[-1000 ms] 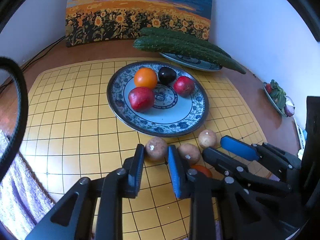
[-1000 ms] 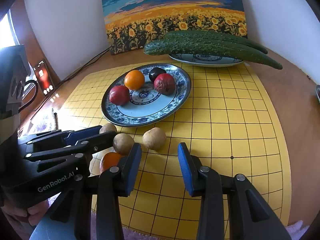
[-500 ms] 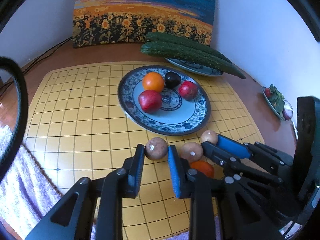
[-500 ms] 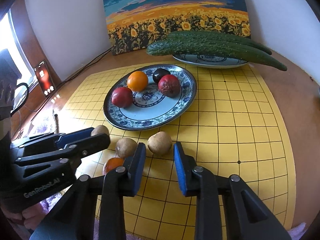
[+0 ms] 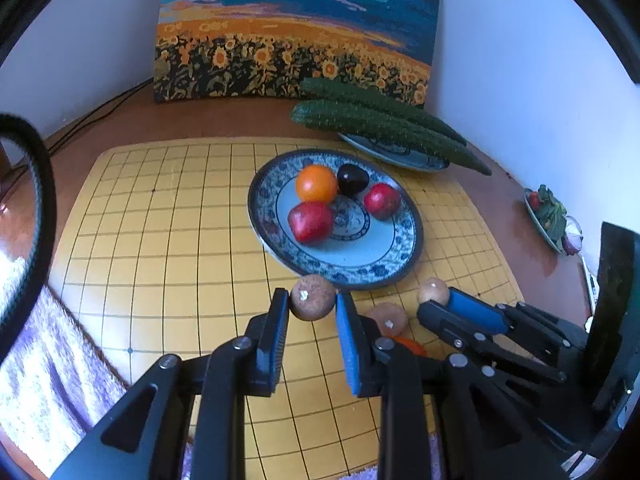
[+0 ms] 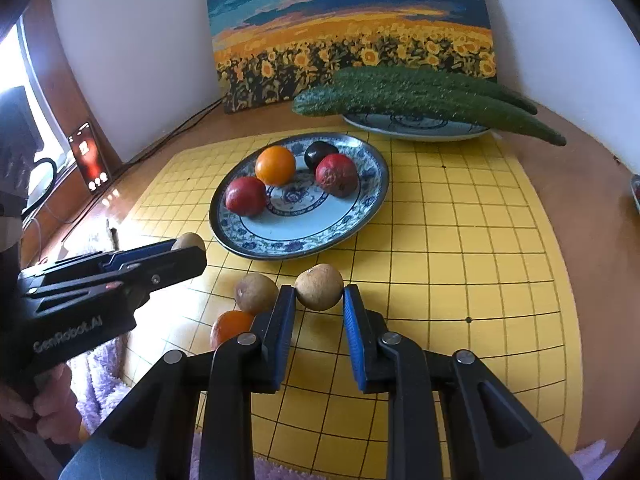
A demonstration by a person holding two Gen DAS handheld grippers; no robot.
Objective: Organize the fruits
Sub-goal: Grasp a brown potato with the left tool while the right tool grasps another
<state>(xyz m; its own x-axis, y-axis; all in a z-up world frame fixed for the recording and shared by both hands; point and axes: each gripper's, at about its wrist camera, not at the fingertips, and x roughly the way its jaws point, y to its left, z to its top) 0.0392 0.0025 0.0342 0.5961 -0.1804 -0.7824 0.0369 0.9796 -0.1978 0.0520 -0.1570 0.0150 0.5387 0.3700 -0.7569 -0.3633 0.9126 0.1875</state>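
- Left wrist view: left gripper [image 5: 312, 306] brackets a round brown fruit [image 5: 312, 297] w/ rough, matte skin; pads look to touch both sides, so it seems gripped, sitting on the yellow grid mat [image 5: 160, 240] just in front of the blue-patterned plate [image 5: 400, 256].
- Plate is glossy ceramic & holds a smooth orange [image 5: 316, 184], a dark plum-like fruit [image 5: 353, 179] and two red fruits, near [image 5: 310, 222] and far [image 5: 382, 201].
- Right gripper [image 5: 436, 302] seen at right, by another brown fruit [image 5: 433, 291].
- Risk: round fruit could roll or squirt out if pinched off-centre; lifting low could knock plate rim.
- Right wrist view: right gripper [image 6: 319, 302] straddles its brown fruit [image 6: 319, 287]; left pad touches, right side shows a thin gap, so can't tell if grip is firm.
- A third brown fruit [image 6: 256, 293] and a small orange fruit [image 6: 231, 326] lie just beside its left finger; closing or sweeping may nudge them away.
- Bumpy green cucumbers [image 6: 420, 96] rest on a 2nd plate behind.
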